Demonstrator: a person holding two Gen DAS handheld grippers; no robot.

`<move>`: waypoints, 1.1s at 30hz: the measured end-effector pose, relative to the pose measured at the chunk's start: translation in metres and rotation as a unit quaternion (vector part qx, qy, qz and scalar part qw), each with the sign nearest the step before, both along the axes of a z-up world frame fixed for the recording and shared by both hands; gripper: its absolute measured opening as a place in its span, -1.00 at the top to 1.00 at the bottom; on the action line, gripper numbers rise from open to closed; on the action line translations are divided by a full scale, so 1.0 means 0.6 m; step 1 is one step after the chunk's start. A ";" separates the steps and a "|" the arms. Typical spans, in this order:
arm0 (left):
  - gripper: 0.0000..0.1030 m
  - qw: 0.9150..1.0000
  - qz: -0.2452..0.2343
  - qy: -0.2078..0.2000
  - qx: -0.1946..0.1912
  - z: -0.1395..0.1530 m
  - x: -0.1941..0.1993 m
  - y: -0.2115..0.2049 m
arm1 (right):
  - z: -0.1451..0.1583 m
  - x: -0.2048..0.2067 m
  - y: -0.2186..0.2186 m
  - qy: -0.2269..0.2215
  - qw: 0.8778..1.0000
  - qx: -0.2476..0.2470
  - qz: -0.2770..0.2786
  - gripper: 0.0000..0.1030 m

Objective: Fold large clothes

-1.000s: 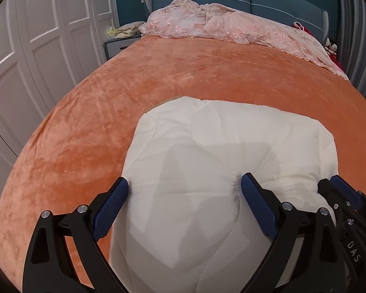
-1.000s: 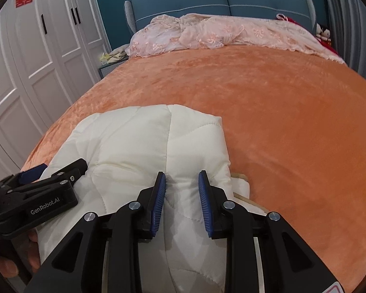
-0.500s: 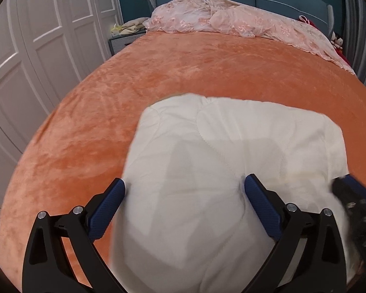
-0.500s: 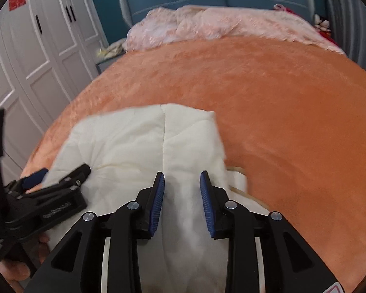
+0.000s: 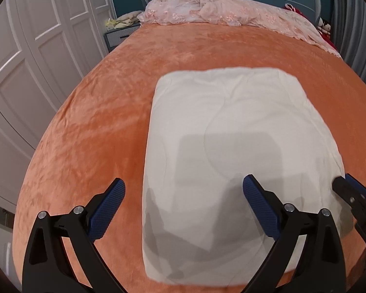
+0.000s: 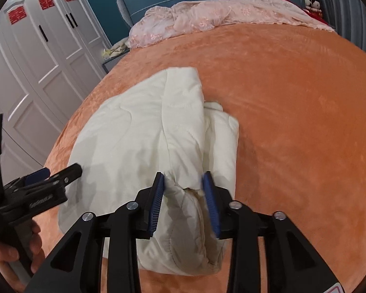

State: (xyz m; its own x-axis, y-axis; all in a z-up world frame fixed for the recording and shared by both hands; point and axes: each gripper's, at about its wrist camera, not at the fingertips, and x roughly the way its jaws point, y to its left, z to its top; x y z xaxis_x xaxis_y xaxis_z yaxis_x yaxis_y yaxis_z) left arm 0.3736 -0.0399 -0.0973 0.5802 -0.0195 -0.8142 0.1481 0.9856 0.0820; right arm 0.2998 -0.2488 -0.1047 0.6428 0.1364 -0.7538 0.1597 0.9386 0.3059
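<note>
our right gripper (image 6: 184, 190) pinches the folded cream garment (image 5: 231, 146) on the bed (image 5: 90, 134); our left gripper (image 5: 183, 202) gapes wide, empty; tugging may unravel the fold

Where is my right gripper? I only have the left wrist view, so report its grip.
Observer: The right gripper is clamped on a bunched near edge of the cream padded garment.
Operator: Check the garment's right side.
Observer: A lower layer sticks out past the top fold there, not flush.
Operator: Tell me what is behind the left gripper.
Observer: A bare hand is wrapped around its handle.
</note>
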 end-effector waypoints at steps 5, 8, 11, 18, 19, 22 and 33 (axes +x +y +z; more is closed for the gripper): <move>-0.84 1.000 0.006 0.008 0.003 -0.011 -0.007 0.007 | 0.008 0.001 0.016 -0.005 0.999 -0.045 0.004 0.72; -0.86 1.000 0.009 0.012 -0.001 -0.019 -0.006 0.013 | 0.001 0.002 0.021 -0.002 0.998 -0.064 0.007 0.72; -0.86 1.000 0.010 0.013 -0.006 -0.030 -0.006 0.016 | -0.016 0.002 0.022 0.002 0.997 -0.073 0.007 0.72; -0.87 1.000 0.012 0.003 -0.009 -0.050 -0.010 0.011 | -0.040 0.006 0.030 0.002 0.995 -0.096 0.009 0.67; -0.88 1.000 0.013 0.001 -0.008 -0.052 -0.010 0.011 | -0.044 0.006 0.030 0.002 0.995 -0.095 0.009 0.67; -0.89 1.000 0.014 -0.003 -0.009 -0.057 -0.009 0.011 | -0.052 0.008 0.031 -0.001 0.995 -0.095 0.007 0.65; -0.91 0.999 0.016 -0.034 -0.002 -0.078 -0.009 0.004 | -0.073 0.008 0.031 -0.026 0.995 -0.097 0.001 0.60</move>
State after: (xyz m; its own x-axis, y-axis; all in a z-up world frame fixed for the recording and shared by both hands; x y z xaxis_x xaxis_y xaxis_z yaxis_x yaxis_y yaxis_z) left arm 0.3680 -0.0377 -0.1441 0.6345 -0.0025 -0.7729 0.1104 0.9900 0.0875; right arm 0.3043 -0.2299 -0.1483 0.6809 -0.0069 -0.7323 0.1459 0.9812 0.1264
